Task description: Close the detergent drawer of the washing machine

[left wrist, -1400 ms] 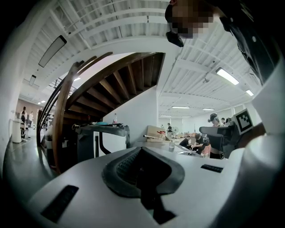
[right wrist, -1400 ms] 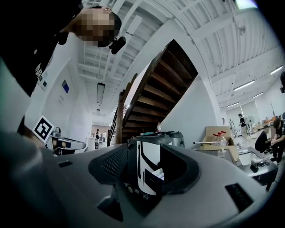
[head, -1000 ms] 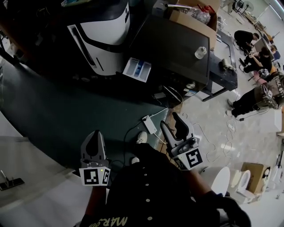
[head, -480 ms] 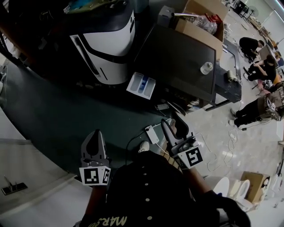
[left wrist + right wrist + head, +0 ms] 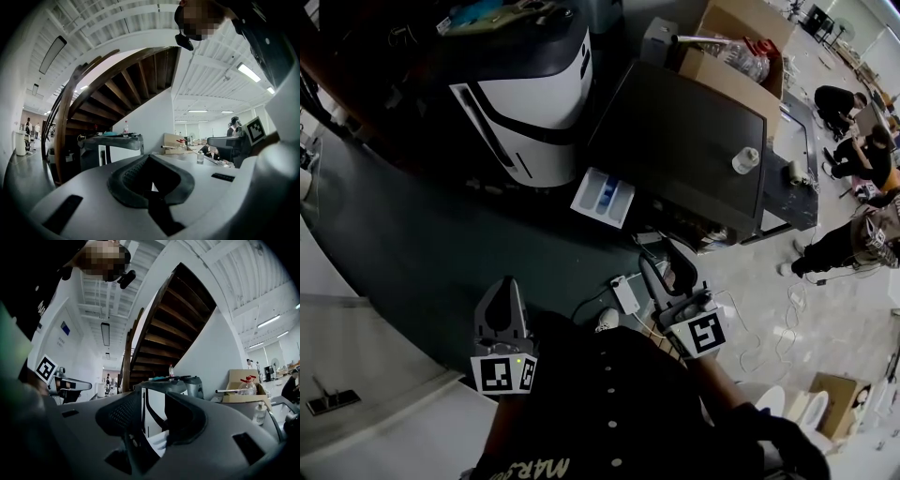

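Two grippers sit low in the head view, both pointing level and away from you. Your left gripper [image 5: 504, 286] has its jaws pressed together, with nothing between them. Your right gripper [image 5: 664, 259] has its jaws spread. They have just been closing a little, and nothing is between them. In the right gripper view the gap only frames a white-and-black appliance [image 5: 152, 416] far ahead.

Just ahead of the right gripper, slightly to its left, a white power strip [image 5: 626, 293] lies on the floor with cables around it.

Farther out, ahead-left of the right gripper and ahead-right of the left one, the detergent drawer [image 5: 603, 197] is pulled out. It is a white tray with a blue part inside, sticking out of the front left corner of the washing machine [image 5: 684, 131]. It is well apart from both grippers, and neither touches it.

The washing machine has a dark flat top. A clear bottle [image 5: 746, 160] stands on it, ahead-right of the right gripper. The white-and-black appliance stands just left of the drawer, straight ahead of the left gripper.

Beyond the washing machine is a cardboard box [image 5: 736, 61]. Far off to the right gripper's right, people [image 5: 839, 98] are low on the floor.
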Demonstrator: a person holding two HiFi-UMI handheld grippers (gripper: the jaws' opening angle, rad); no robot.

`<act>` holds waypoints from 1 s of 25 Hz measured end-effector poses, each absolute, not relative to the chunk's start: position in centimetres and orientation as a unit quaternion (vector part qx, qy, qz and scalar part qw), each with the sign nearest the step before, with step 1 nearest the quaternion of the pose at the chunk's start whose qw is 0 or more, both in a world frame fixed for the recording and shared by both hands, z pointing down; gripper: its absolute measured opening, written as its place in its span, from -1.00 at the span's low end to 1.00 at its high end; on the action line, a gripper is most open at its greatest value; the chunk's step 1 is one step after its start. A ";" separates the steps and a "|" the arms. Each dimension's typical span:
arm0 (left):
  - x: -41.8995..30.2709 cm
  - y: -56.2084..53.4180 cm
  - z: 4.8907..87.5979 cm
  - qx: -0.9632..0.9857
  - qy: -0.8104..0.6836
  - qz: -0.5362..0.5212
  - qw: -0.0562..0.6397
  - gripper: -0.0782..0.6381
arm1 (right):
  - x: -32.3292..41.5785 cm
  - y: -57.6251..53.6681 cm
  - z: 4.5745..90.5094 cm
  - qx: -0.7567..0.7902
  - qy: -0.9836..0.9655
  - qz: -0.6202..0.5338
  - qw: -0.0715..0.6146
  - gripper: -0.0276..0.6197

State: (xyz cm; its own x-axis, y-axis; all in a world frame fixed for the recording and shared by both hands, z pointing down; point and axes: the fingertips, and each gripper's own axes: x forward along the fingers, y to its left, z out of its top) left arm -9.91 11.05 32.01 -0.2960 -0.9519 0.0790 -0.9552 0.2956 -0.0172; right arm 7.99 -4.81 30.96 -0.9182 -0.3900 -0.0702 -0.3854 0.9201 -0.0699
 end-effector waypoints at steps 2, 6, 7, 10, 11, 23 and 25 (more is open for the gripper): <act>-10.3 10.9 32.3 0.594 -0.804 0.030 0.030 -0.74 | 7.7 -5.0 31.1 -0.200 0.979 -0.024 0.035 -0.36; -11.5 9.7 32.3 0.601 -0.798 0.023 0.028 -0.74 | 7.0 -5.8 30.9 -0.214 0.976 -0.019 0.033 -0.38; -11.7 9.2 32.3 0.606 -0.795 0.021 0.027 -0.74 | 6.9 -6.1 30.7 -0.220 0.975 -0.019 0.034 -0.39; -12.7 7.9 32.3 0.625 -0.780 0.018 0.025 -0.74 | 6.2 -6.9 30.4 -0.242 0.969 -0.016 0.040 -0.38; -13.1 7.6 32.2 0.632 -0.774 0.017 0.023 -0.74 | 5.9 -7.1 30.3 -0.250 0.967 -0.013 0.039 -0.39; -20.1 4.4 31.0 0.703 -0.711 0.027 0.024 -0.74 | 0.5 -7.6 30.8 -0.340 0.940 -0.014 0.015 -0.45; -20.5 3.7 31.2 0.715 -0.698 0.026 0.026 -0.74 | 0.4 -7.5 30.9 -0.355 0.934 -0.018 0.013 -0.45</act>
State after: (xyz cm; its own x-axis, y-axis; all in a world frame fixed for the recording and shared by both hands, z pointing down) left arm -20.52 3.70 31.18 0.0241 -0.9969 0.0743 -0.9997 -0.0242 0.0006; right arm 0.39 -7.48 30.94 -0.7472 -0.6645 -0.0118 -0.6635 0.7469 -0.0439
